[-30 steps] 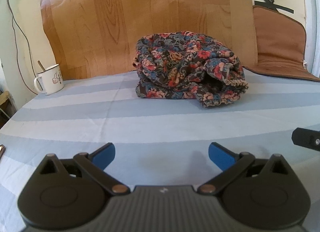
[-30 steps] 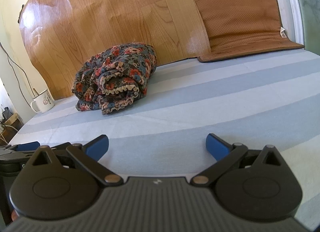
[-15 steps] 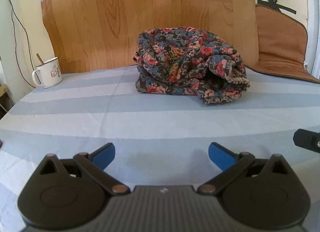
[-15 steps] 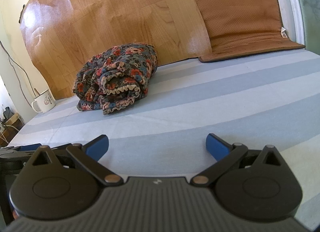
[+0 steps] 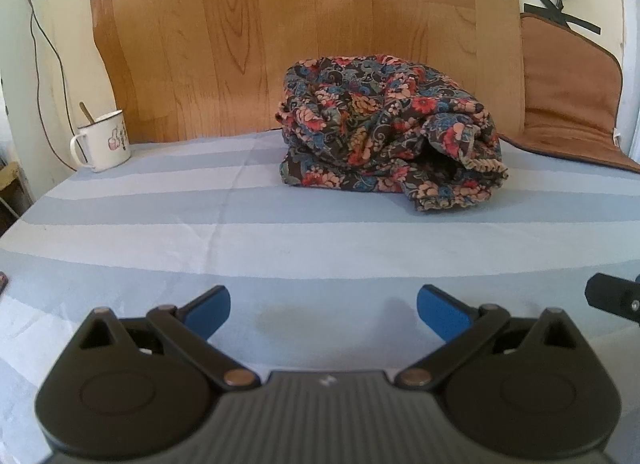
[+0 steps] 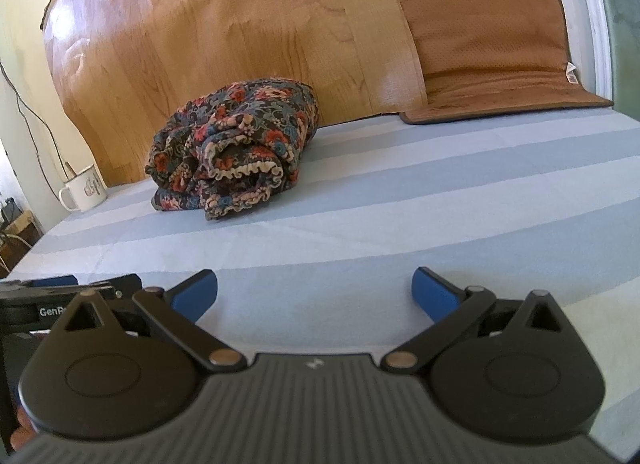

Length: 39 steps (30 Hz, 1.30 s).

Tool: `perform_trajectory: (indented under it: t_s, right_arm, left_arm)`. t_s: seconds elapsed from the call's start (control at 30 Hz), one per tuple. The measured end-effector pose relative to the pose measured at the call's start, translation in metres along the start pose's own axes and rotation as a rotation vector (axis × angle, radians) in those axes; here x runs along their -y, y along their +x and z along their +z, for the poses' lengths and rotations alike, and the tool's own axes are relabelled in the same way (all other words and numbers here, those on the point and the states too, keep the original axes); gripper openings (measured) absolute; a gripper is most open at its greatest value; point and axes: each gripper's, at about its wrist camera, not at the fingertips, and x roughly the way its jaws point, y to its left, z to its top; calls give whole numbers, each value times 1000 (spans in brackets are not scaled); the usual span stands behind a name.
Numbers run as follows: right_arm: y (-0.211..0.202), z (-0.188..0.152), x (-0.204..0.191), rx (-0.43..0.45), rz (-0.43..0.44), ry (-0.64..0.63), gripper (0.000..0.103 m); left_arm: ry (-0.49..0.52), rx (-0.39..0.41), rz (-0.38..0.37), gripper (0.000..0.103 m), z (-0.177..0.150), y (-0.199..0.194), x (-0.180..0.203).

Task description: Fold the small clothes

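Note:
A dark floral garment (image 5: 388, 136) lies bunched in a loose heap on the blue-and-white striped cloth, near the wooden board at the back. In the right wrist view the same garment (image 6: 236, 152) sits at centre left, its frilled elastic hem facing me. My left gripper (image 5: 323, 310) hovers low over the cloth well in front of the heap, open, nothing between its blue pads. My right gripper (image 6: 314, 292) is likewise open and empty, nearer the front and to the right of the garment. The left gripper's body (image 6: 60, 304) shows at the lower left of the right wrist view.
A white enamel mug (image 5: 103, 142) with a spoon stands at the back left by the board, also seen as the mug (image 6: 82, 188). A brown padded mat (image 6: 492, 44) leans against the wall at the back right. A wooden panel (image 5: 300, 32) backs the surface.
Both grippers have crept forward toward the garment, which looms larger in both views. Their fingers stayed open and the garment has not moved.

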Motion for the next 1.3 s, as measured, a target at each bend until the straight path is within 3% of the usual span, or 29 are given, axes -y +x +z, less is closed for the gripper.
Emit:
perform_trajectory:
  t_s: [0.57, 0.83, 1.3]
  right_arm:
    - [2, 0, -2, -10, -12, -25, 103]
    - [2, 0, 0, -8, -5, -20, 103]
    - [1, 0, 1, -7, -1, -17, 103]
  left_arm:
    - [-20, -47, 36, 103, -1, 7, -2]
    - [16, -27, 91, 103, -1, 5, 4]
    - [37, -17, 113, 103, -3, 3, 6]
